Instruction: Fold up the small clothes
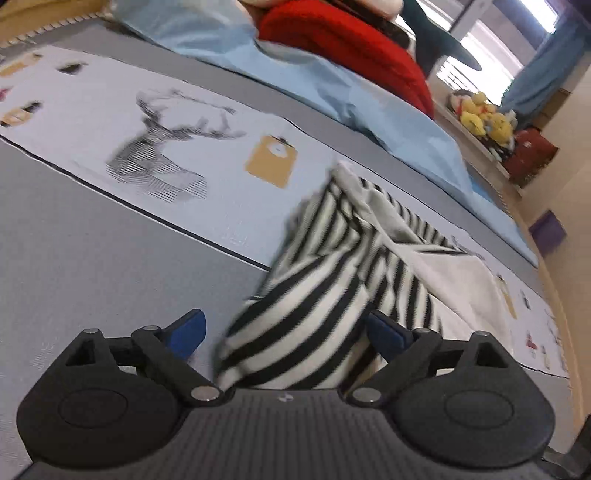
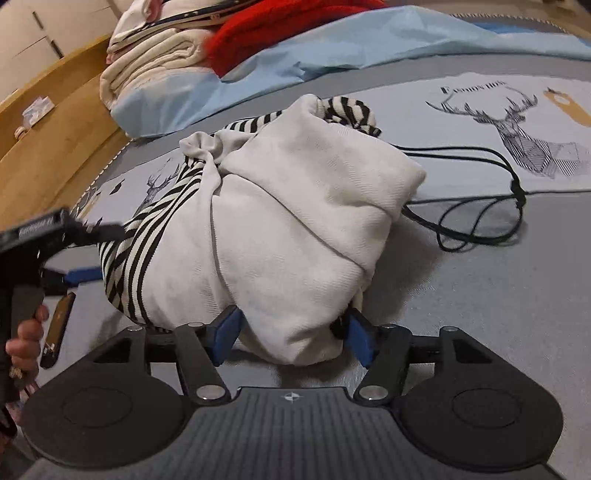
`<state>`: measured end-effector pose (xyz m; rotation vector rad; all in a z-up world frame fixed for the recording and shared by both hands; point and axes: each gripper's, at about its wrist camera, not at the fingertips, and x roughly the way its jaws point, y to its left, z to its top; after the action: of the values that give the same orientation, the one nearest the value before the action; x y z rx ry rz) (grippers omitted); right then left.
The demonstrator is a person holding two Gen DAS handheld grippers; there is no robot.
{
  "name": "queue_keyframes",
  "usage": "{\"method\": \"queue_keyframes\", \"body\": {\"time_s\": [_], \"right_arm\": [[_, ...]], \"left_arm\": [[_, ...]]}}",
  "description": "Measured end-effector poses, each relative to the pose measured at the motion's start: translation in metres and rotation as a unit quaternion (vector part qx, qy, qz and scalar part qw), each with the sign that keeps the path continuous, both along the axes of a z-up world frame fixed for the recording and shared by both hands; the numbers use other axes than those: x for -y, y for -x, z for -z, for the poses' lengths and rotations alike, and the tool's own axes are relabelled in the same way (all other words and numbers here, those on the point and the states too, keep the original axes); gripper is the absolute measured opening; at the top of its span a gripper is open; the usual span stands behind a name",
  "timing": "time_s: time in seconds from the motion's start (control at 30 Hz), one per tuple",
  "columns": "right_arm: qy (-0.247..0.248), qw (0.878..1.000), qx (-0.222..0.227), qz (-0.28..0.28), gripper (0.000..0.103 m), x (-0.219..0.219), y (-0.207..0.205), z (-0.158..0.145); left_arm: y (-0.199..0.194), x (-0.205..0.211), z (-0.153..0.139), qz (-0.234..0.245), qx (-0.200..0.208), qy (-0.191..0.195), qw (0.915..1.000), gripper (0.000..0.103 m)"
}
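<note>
Left gripper [image 1: 286,330], black linkage with blue pads, tilts down toward the bed, jaws spread wide; striped cloth lies in the gap between the fingers, the left pad [image 1: 188,332] clear of it, the right pad [image 1: 386,332] just at the fabric edge, no squeeze visible, so it holds nothing. Right gripper [image 2: 293,332], same build, also angled downward, jaws roughly half apart with the near white bulge of the garment between the blue pads [image 2: 229,328]; both pads sit right against the cloth, whether they actually press it cannot be told. In the right wrist view the left gripper shows at the far left edge, a person's hand [image 2: 26,338] wrapped on its handle, its blue finger next to the striped side. The small white knit garment with black-and-white striped sleeves [image 2: 280,221] sits bunched in a rounded heap on the grey bedspread printed with deer heads [image 2: 498,295], white body folded over on top, striped parts poking out at the back and along the left side. A thin black cord [image 2: 480,206] loops on the spread just right of the heap. Behind: a crumpled light blue sheet [image 2: 369,40], a red knitted item [image 2: 280,26] and folded cream cloth [image 2: 147,62].
</note>
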<state>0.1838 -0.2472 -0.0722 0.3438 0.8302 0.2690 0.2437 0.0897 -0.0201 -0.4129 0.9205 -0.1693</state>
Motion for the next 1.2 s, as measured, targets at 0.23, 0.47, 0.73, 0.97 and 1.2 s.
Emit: {"method": "queue_keyframes", "body": {"time_s": [0.23,0.47,0.73,0.97,1.2], "right_arm": [[0.011,1.0,0.018,-0.012,0.016,0.008,0.003,-0.021],[0.011,0.999,0.004,-0.048,0.009,0.052,0.053,-0.038],[0.044,0.999,0.019,-0.018,0.054,0.076,0.05,-0.043],[0.109,0.984,0.141,0.004,0.058,0.06,0.039,-0.08],[0.164,0.978,0.101,-0.076,0.04,0.004,-0.015,-0.039]], "left_arm": [[0.014,0.019,-0.019,0.046,0.006,-0.002,0.9989,0.046],[0.053,0.028,-0.006,0.115,-0.007,-0.009,0.9932,0.045],[0.047,0.014,-0.019,0.107,0.027,0.026,0.9936,0.063],[0.021,0.026,-0.022,0.097,0.022,0.017,0.9949,0.068],[0.003,0.041,-0.005,0.097,-0.012,-0.007,0.9952,0.056]]}}
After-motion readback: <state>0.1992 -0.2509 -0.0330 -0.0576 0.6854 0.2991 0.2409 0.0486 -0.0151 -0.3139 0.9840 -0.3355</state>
